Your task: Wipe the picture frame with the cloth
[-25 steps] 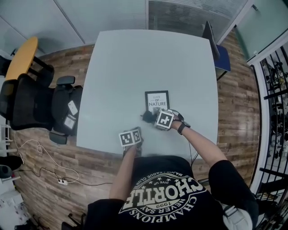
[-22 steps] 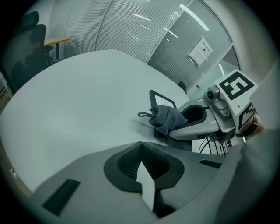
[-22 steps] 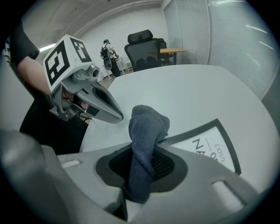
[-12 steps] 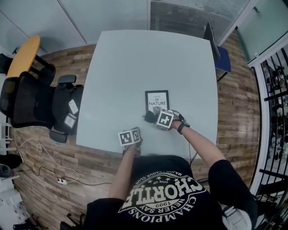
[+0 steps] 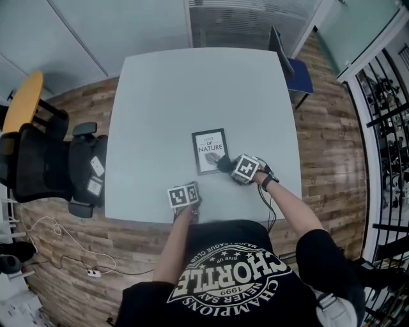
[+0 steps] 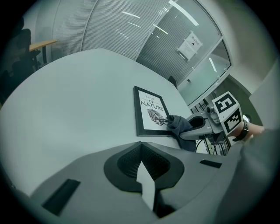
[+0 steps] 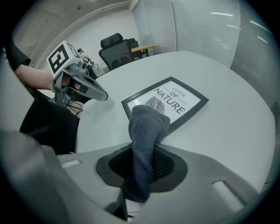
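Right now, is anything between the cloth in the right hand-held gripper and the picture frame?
Nothing visible. The cloth, clamped in the right hand-held gripper, touches the near corner of the picture frame; the left hand-held gripper sits apart, shut.

- An office meeting room: one large, pale, square tabletop (image 5: 192, 89) stands in the middle.
- Glazed partition walls with slatted blinds (image 5: 249, 19) close it in, and a printed notice (image 6: 191, 43) is stuck on one glass pane.
- Black swivel office chairs (image 5: 35, 163) stand beside the tabletop, near a yellow-topped desk (image 5: 22, 99).
- The wood-plank floor (image 5: 326, 147) carries a power strip (image 5: 92, 273) with loose cables at the left.
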Motion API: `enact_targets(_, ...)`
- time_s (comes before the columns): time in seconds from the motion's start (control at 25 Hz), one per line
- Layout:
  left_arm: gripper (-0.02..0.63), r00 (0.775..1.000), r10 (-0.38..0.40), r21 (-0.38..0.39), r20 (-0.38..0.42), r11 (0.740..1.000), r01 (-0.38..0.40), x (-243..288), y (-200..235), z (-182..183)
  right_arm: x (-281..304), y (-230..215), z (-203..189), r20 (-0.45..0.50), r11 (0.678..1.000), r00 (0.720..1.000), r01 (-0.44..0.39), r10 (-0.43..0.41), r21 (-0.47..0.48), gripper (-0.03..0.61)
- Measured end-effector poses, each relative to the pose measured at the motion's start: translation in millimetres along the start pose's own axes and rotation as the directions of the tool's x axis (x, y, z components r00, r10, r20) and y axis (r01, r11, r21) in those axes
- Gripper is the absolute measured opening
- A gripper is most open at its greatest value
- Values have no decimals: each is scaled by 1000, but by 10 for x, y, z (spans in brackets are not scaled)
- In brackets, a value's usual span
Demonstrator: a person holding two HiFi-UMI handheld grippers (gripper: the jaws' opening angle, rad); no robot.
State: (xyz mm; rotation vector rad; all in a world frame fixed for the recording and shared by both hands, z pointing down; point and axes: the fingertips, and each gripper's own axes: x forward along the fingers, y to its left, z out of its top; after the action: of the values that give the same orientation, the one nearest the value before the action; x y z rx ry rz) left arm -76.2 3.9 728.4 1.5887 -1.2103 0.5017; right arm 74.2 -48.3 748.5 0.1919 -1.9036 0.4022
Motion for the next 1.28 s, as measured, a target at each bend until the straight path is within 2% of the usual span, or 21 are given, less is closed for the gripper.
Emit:
enact_targets(0.2, 2, 1000, -5, 38, -6, 999, 5, 10, -55, 10, -95, 2, 90, 59, 999, 998, 30, -32, 38, 84)
enact_targets(0.32, 2, 999, -27, 46, 34, 999, 25, -65, -135, 229, -220, -1, 275, 160, 996, 986, 41, -53, 80, 84)
enact_targets(0.4, 3, 996, -34, 81, 78, 996, 28, -158, -219, 476, -366, -14, 421, 228, 995, 971, 56, -74, 85, 84)
enact_targets(0.56, 3, 981, -26, 215, 190, 977, -16, -438, -406, 1118, -771, -112, 705, 355, 988, 926, 84, -126, 132, 84)
enact_targets(0.68, 3, 964, -21, 322, 266, 944, -68, -664, -547, 1550, -1123, -222, 897, 439, 979, 882, 106, -174, 174, 84)
enact_targets(0.8, 3, 937, -39, 395, 346, 912, -108, -939, -737, 1975, -1510, -363, 1049, 496, 970, 838, 150, -228, 193, 84)
enact_targets(0.92, 2, 901, -69, 435, 428, 889, -139, -1255, -936, 2394, -1980, -524, 1223, 558, 953, 775, 201, -297, 228, 84)
enact_targets(1.0, 2, 871, -94, 439, 482, 886, -147, -1460, -1047, 2625, -2310, -619, 1349, 602, 938, 720, 233, -344, 256, 84)
enact_targets(1.16, 2, 788, -150, 417, 597, 897, -145, -1891, -1232, 3027, -2970, -788, 1630, 684, 903, 590, 287, -429, 319, 84)
enact_targets(1.28, 2, 722, -162, 427, 673, 882, -200, -2207, -1353, 3317, -3454, -913, 1805, 722, 865, 480, 324, -499, 382, 84)
